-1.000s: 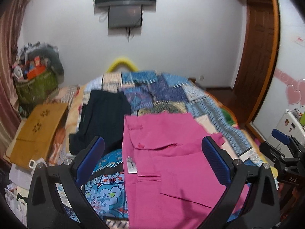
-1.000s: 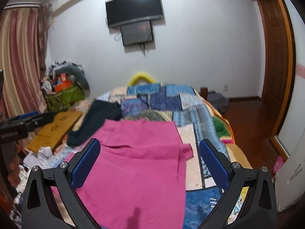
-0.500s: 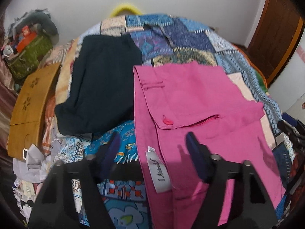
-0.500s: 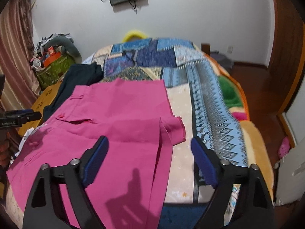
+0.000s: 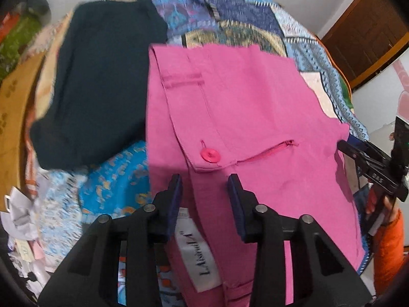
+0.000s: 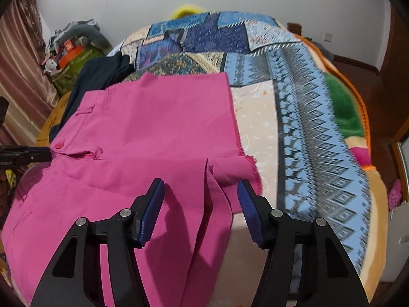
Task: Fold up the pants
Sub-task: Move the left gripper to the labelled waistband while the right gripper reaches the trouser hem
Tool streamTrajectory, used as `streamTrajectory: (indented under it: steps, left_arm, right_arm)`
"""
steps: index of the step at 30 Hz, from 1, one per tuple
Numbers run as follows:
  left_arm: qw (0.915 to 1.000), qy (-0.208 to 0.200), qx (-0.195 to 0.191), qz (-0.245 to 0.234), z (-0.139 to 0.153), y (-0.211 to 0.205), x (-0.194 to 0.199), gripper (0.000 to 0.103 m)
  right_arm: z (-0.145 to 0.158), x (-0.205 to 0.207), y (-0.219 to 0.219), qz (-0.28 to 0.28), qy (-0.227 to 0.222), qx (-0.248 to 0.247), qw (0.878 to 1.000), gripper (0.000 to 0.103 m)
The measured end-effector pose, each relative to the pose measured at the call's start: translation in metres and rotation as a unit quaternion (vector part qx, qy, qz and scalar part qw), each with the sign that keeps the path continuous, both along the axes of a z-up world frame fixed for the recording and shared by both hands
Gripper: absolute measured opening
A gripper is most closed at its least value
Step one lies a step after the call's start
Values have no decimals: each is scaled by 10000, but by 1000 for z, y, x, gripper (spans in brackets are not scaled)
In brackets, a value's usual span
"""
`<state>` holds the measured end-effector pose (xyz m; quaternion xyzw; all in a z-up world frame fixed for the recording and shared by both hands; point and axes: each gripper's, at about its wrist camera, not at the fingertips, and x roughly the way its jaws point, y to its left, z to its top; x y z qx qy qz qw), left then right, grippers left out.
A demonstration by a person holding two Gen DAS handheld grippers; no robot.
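Left wrist view: the pink pants [image 5: 242,107] are seen spread flat on a patchwork bedspread [image 5: 230,12], the waistband lying at the left of the garment.
Left gripper [image 5: 204,186]: it is pointed steeply down over the waistband; its jaws have just been closing and now stand at a narrow gap, with pink cloth seen between the blue pads [image 5: 176,194]. Whether the pads press on the cloth cannot be told.
Details near the left gripper: a pink button [image 5: 210,155] and a short zipper [image 5: 268,151] are found just beyond the fingertips; a white brand label [image 5: 198,258] lies beneath the gripper body.
Right wrist view: the pants [image 6: 143,133] are shown from the leg side, with the hem [image 6: 245,168] lying loosely folded on a cream patch of the bedspread [image 6: 319,117].
Right gripper [image 6: 200,192]: it is held over the leg ends; its jaws have just been closing and are left partly apart, a raised fold of pink fabric lying in the gap, not clamped by the pads [image 6: 153,209].
Neighbouring things: a dark garment [image 5: 102,81] is laid just beside the pants, to their left, touching their edge. A brown board [image 5: 12,117] is seen off the bed's left side.
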<state>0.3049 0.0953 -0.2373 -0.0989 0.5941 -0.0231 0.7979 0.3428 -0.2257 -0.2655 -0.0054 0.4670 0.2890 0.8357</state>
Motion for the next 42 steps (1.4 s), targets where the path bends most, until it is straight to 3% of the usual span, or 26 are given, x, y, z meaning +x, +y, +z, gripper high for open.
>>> streamTrajectory:
  steps: [2,4,5,6,7,10,13,18,24,29,32,35,37,42]
  left_arm:
    - [9999,-4,-155,4,-4,-1,-1,38]
    - [9982,10,-597,67,-10,1,-2,36]
    - [9975,3,-692,112,-10,3,-2,33]
    - [9968,28,-801,81,-11,4,-2,24]
    - [9964,39,-845,66,-11,3,-2,23]
    - [9986,-46,-529,-45,-7,-2,-5,9]
    - [9997,-142,-91,-153,-3,-6,-9,4]
    - [9982,-328,459,-221,-1,-8,-12,4]
    - [9994,-223,280,-4,-8,-2,-11,5]
    - [9984,-214,496,-141,0,-5,-11,14]
    - [9971,-395,594,-247,11,-6,-11,25]
    - [9965,-603,555,-183,26,-1,-8,31]
    - [9964,-678,508,-106,33,5,-3,31]
    - [9964,-675,504,19,34,14,20,38]
  right_arm:
    - [-5,7,2,28,97,-1,9999,46]
    - [-8,11,3,86,148,91,9998,37]
    - [-8,12,4,98,160,115,9998,34]
    - [-9,14,5,106,162,143,9997,26]
    - [-9,14,5,113,163,156,9997,18]
    - [-9,14,7,184,129,138,9997,9]
    - [-6,12,8,228,-4,63,9997,7]
    - [-3,7,9,218,-259,-108,9994,5]
    - [-10,9,17,113,-170,-277,9994,5]
    - [-6,8,12,99,-18,-211,9997,10]
    - [0,5,6,46,1,-153,9999,12]
    - [8,2,3,23,-58,-156,9999,25]
    - [15,2,-1,51,-106,-96,9999,44]
    - [27,11,-8,-158,-315,16,9994,49]
